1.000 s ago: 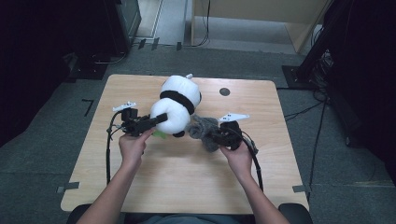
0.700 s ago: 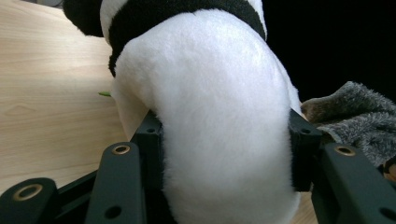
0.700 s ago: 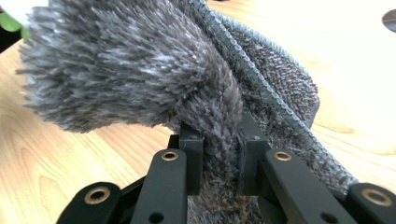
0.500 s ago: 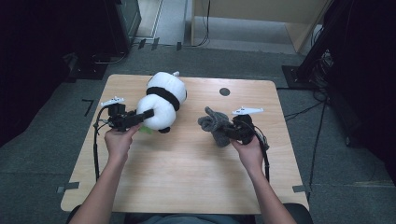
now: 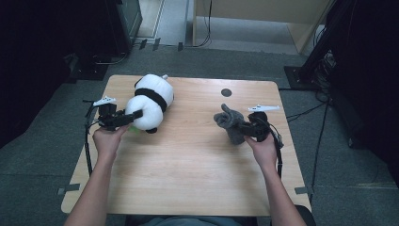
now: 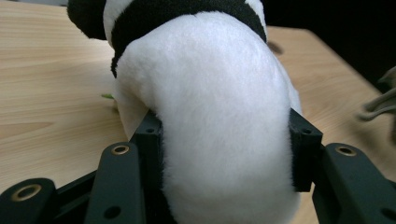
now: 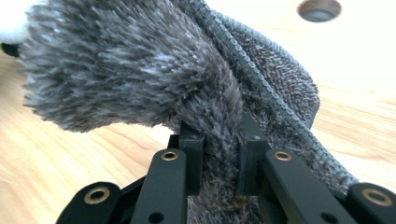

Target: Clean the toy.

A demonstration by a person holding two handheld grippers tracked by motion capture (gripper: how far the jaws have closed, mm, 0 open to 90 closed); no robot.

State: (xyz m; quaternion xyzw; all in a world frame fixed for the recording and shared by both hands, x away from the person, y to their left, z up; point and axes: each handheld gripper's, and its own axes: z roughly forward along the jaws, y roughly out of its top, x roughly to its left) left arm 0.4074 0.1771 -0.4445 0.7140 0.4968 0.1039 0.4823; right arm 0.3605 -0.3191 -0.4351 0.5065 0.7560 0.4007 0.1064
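A black-and-white plush panda [image 5: 149, 101] lies on the left part of the wooden table [image 5: 188, 165]. My left gripper [image 5: 134, 114] is shut on its white rounded end, and in the left gripper view both jaws press into the plush panda [image 6: 219, 107]. A grey fuzzy cloth [image 5: 228, 121] sits at the right of the table. My right gripper [image 5: 239, 126] is shut on that cloth, and in the right gripper view the jaws pinch a fold of the grey fuzzy cloth [image 7: 140, 70].
A round dark hole [image 5: 226, 92] marks the table behind the cloth. Black equipment stands on the floor beyond the table's left and right sides. Cables trail from both grippers over the table's edges.
Both hands have moved apart. The left gripper carried the panda to the left, and the right gripper carried the grey cloth to the right, so the two things no longer touch.
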